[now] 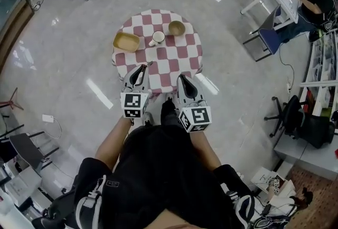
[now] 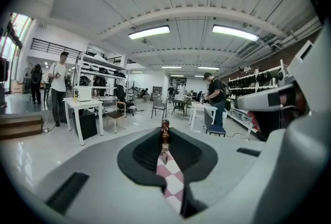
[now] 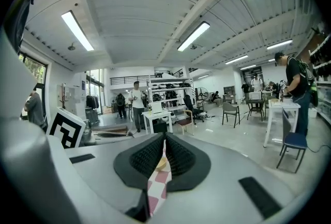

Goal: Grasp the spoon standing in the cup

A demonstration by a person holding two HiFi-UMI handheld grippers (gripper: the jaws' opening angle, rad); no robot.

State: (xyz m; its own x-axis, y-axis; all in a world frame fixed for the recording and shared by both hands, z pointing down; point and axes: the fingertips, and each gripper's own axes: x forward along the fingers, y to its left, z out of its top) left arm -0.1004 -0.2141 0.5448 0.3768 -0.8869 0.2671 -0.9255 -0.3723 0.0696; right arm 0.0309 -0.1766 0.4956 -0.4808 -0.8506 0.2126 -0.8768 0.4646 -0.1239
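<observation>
A white cup (image 1: pixel 157 38) stands at the middle of the round pink-and-white checked table (image 1: pixel 182 56). The brown spoon handle (image 2: pixel 165 130) rises upright from it, seen far off through the left jaws' slit. My left gripper (image 1: pixel 141 68) hovers over the table's near edge, well short of the cup, its jaws a narrow gap apart with nothing between them (image 2: pixel 164 151). My right gripper (image 1: pixel 181 79) hangs beside it over the near edge, its jaws almost together and empty (image 3: pixel 164 140).
A yellow wooden tray (image 1: pixel 127 42) lies left of the cup and a round wooden bowl (image 1: pixel 176 28) right of it. Around the table is shiny grey floor. White desks, chairs and people stand further off.
</observation>
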